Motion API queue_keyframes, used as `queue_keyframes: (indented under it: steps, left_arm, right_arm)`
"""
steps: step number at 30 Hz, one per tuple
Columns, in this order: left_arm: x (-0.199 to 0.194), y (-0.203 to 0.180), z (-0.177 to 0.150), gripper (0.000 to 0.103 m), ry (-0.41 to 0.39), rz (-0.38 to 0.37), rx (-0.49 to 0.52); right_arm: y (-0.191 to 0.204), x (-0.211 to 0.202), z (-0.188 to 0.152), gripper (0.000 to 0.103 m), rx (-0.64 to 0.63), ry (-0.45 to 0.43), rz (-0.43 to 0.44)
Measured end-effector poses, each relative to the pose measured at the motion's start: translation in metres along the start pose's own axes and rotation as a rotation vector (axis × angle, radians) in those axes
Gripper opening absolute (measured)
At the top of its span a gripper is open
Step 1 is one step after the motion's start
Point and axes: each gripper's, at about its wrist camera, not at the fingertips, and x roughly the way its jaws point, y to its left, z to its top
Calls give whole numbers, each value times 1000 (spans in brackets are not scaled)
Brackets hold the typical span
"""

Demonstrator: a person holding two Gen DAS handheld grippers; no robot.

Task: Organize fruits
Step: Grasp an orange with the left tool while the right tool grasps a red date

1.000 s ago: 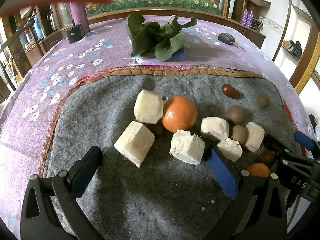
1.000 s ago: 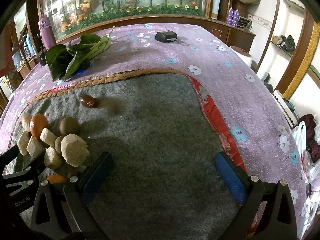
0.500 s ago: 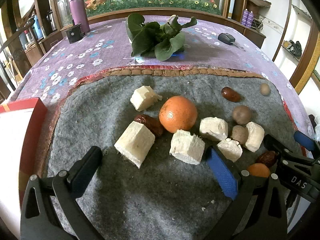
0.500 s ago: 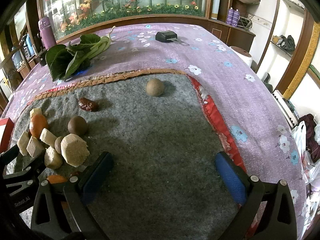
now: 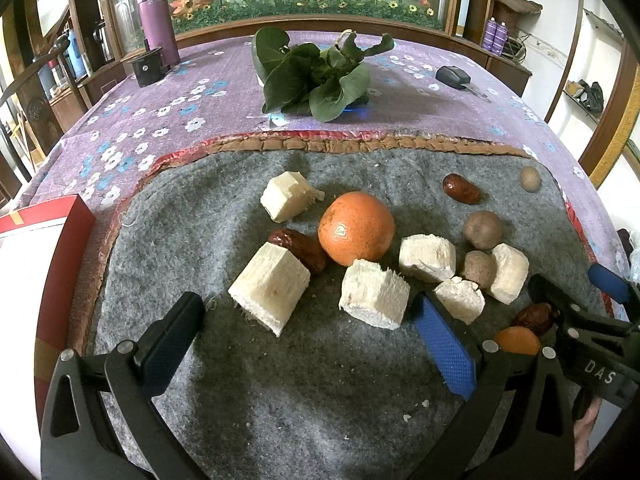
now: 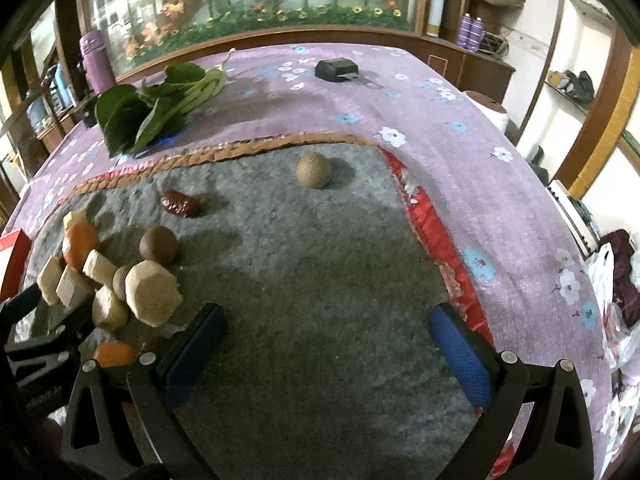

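Observation:
On the grey felt mat (image 5: 320,400) lies a big orange (image 5: 356,228) among several pale sugarcane chunks (image 5: 272,286). With them are red dates (image 5: 298,244) and round brown fruits (image 5: 482,230). My left gripper (image 5: 308,340) is open just short of the chunks and holds nothing. My right gripper (image 6: 328,356) is open over bare mat. A brown ball fruit (image 6: 314,171) and a date (image 6: 181,204) lie ahead of it, with the pile (image 6: 151,294) to its left. A small orange (image 6: 114,354) sits by its left finger.
A red and white box (image 5: 52,240) stands at the mat's left edge. Leafy greens (image 5: 316,76), a purple flask (image 5: 156,20), a small black box (image 5: 148,66) and a black key fob (image 5: 452,75) sit further back on the purple floral tablecloth (image 5: 120,128).
The red box came down from the upper left and now rests at the left. One cane chunk rolled back, uncovering a date. A brown ball rolled to the mat's far right. Neither gripper moved.

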Motion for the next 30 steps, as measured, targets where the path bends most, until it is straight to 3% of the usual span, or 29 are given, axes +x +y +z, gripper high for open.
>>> queue_keyframes:
  steps: [4,8,10,12,16,19,26,30]
  left_arm:
    - [-11,4,-9,103,35,-38,74]
    - [-66,27,-38,103,-81,35,98]
    - [-93,33,-52,103,-134,37,119]
    - [-107,36,-62,103,-153,30,132]
    - [-112,43,-66,103,-112,43,127]
    - [-118,41,-64,103,-123,-12,124]
    - [-104,-1,-48,103,-109,-89,179]
    - [-83,-36,-37,103,-65,-132,187]
  right_arm:
    - [-4,-4,-4,103,-60,36,72]
    - [-20,-34,-21,103,0,-42,241]
    - [-18,-43,-24,102,-6,-36,343]
    - [-8,-49,-26,102,-19,-22,385]
    - [28,-63,-30,98,-107,-19,402]
    - [34,-71,-31,97,-164,-59,361]
    - [-24,-84,-36,98,-130,-127,290]
    - [-65,-81,-42,99,-24,-144,289]
